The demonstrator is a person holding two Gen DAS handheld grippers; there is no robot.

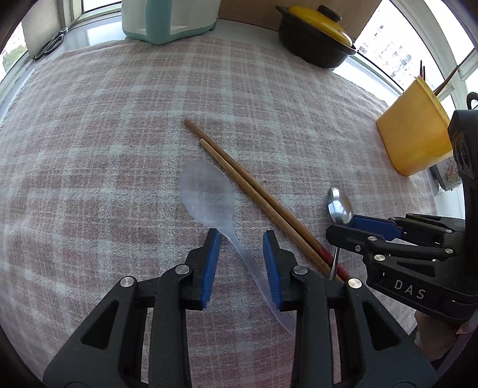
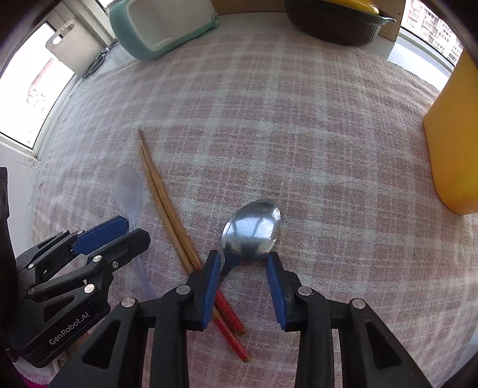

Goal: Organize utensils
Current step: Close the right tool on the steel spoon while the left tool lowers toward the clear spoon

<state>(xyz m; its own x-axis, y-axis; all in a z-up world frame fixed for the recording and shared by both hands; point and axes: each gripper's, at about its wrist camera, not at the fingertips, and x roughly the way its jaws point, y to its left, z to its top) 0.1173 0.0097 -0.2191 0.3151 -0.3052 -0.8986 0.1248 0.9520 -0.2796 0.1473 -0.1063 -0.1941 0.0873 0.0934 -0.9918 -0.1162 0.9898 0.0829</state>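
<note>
saw a table covered in a pink-and-white checked woven cloth, with three kinds of utensils lying close together on it. left gripper pointed steeply down, blue pads spread on either side of the thin handle of a translucent white plastic spoon, not pressing it; spoon flat on the cloth, bowl away from the camera, handle running back between the pads. just to its right, a pair of brown wooden chopsticks with red ends, lying side by side on a diagonal, red ends near the grippers. right gripper pointed straight down over a shiny metal spoon, bowl up and beyond the fingertips, neck passing between the blue pads close to the left one; pads still apart, gap visible on the right side, spoon resting on the cloth with its handle crossing the red chopstick ends. noted no earlier view for comparison. at the right edge of the table, an orange-yellow plastic cup standing upright, holding a few thin wooden sticks. farther back, a dark ceramic pot with a yellow lid and a mint-green and white plastic container; black-handled scissors on the window sill at far left.
</note>
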